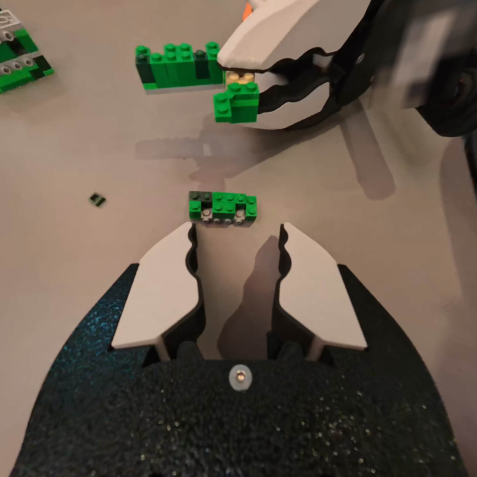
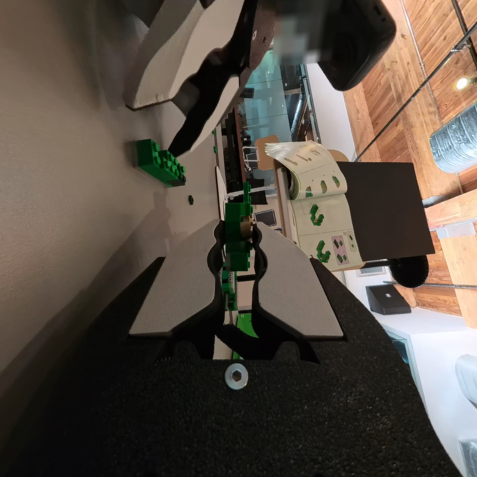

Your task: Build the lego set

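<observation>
My right gripper (image 2: 236,232) is clamped on a green lego assembly (image 1: 236,103) with a tan piece in it, held above the table (image 1: 77,154). I hold it only at one end, so a push on the long green wall could lever it loose, I think. My left gripper (image 1: 237,224) hangs wide apart and empty, the small green-and-grey lego block (image 1: 223,207) on the table just beyond its fingertips (image 1: 187,227). An instruction booklet (image 2: 320,206) stands open behind.
</observation>
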{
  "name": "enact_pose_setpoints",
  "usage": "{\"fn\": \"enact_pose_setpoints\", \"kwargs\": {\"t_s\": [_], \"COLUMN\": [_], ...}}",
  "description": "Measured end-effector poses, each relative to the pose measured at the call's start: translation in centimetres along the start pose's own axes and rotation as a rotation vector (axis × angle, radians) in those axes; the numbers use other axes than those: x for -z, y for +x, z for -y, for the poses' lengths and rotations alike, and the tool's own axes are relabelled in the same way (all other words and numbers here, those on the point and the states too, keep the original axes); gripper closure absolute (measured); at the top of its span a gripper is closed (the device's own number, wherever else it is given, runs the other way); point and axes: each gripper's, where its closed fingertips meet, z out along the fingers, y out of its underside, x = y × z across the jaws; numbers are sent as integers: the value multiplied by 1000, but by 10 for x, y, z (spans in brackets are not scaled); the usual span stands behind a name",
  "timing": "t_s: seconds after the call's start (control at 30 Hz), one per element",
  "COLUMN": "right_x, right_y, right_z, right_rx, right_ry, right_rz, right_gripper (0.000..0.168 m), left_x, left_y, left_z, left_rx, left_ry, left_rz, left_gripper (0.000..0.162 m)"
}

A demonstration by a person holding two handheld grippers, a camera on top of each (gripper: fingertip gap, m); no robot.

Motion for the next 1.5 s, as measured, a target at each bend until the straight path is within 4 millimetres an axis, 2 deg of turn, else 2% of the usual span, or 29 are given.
{"fn": "enact_pose_setpoints", "kwargs": {"t_s": [0.2, 0.67, 1.3, 1.5], "right_x": [0, 0, 0, 0], "right_y": [0, -2, -4, -4], "right_z": [1, 1, 2, 2], "right_rx": [-5, -7, 1, 0], "right_ry": [5, 4, 5, 6], "right_rz": [3, 11, 21, 23], "right_gripper": [149, 149, 149, 149], "left_x": [10, -4, -5, -3], "left_y": [-12, -5, 5, 2], "left_z": [12, 4, 1, 1], "left_rx": [9, -39, -44, -51], "left_ry": [101, 1, -17, -15], "left_rz": [59, 55, -13, 7], "left_gripper": [103, 106, 118, 119]}}
